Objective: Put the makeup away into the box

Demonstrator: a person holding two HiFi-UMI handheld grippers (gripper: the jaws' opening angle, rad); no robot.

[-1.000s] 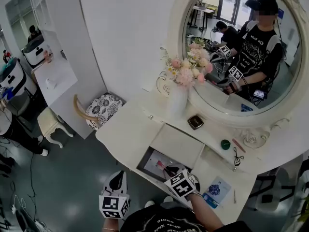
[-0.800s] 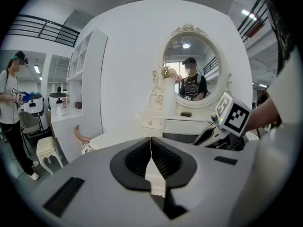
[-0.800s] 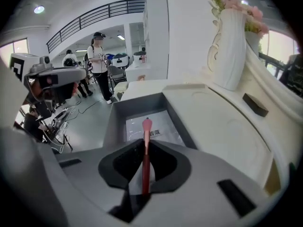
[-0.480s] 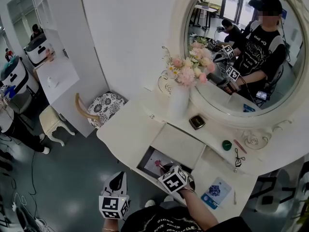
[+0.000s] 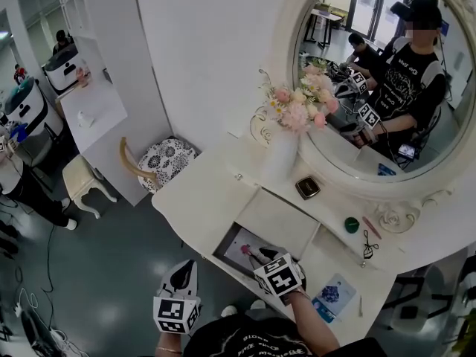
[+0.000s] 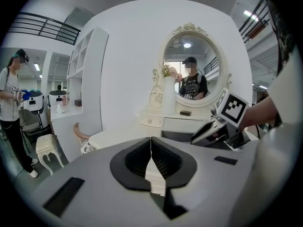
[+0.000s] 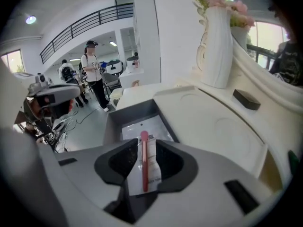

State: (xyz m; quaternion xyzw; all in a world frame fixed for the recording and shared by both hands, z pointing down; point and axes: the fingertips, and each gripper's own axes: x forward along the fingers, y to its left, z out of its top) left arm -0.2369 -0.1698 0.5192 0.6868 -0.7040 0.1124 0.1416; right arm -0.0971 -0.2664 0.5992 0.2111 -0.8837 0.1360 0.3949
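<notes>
Left gripper [image 6: 151, 148]: jaws pressed together, nothing held, 8 o'clock of the box [image 7: 111, 124] | Right gripper [image 5: 264, 256]: jaws have just been opening, pink makeup stick [image 7: 144, 162] loose between them at box's 6 o'clock edge | Step: release is judged in hand | Next: clean withdrawal is called for

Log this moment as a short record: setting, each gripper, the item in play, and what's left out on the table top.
setting: white dressing table, drawer open
left gripper: jaws together, nothing between them
right gripper: above the drawer, jaws apart, have just been opening
item in play: pink stick, between the right jaws, not pinched
left out on top: dark case, small green round thing
</notes>
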